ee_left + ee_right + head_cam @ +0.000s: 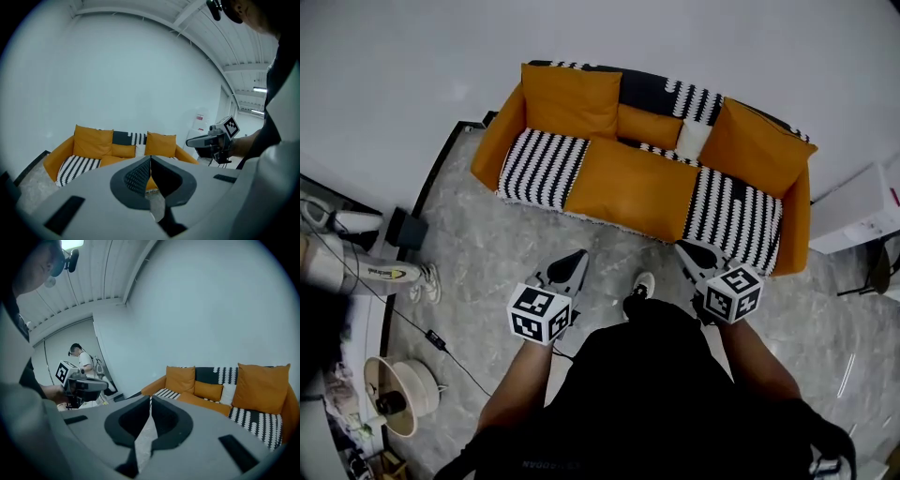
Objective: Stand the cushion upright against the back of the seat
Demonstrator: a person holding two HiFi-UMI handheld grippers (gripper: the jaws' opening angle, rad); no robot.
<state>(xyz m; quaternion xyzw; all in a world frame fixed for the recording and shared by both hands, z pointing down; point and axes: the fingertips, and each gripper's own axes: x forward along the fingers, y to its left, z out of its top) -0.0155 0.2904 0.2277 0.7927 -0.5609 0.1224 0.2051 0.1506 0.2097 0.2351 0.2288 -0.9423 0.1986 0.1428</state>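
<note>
Two hand-held grippers hang over the grey marbled floor (pixel 506 244) in front of an orange sofa (pixel 502 131), both well apart from it. Only the head view takes in the whole sofa from above, with striped covers on its seat and the person's shoe (pixel 643 284) between the tools. The left hand-held gripper (pixel 578 254) faces the seat's left half, its jaws pressed together on nothing. The right hand-held gripper (pixel 683 247) faces the right half, likewise closed and empty.

The small orange cushion (pixel 649 127) lies low on its long side against the sofa's back, mid-seat, far ahead of both tools. It sits between a large orange cushion (pixel 572 98) at the left corner and a white cushion (pixel 694 139). Only the right gripper view shows a second person (pixel 83 363) by the white wall.
</note>
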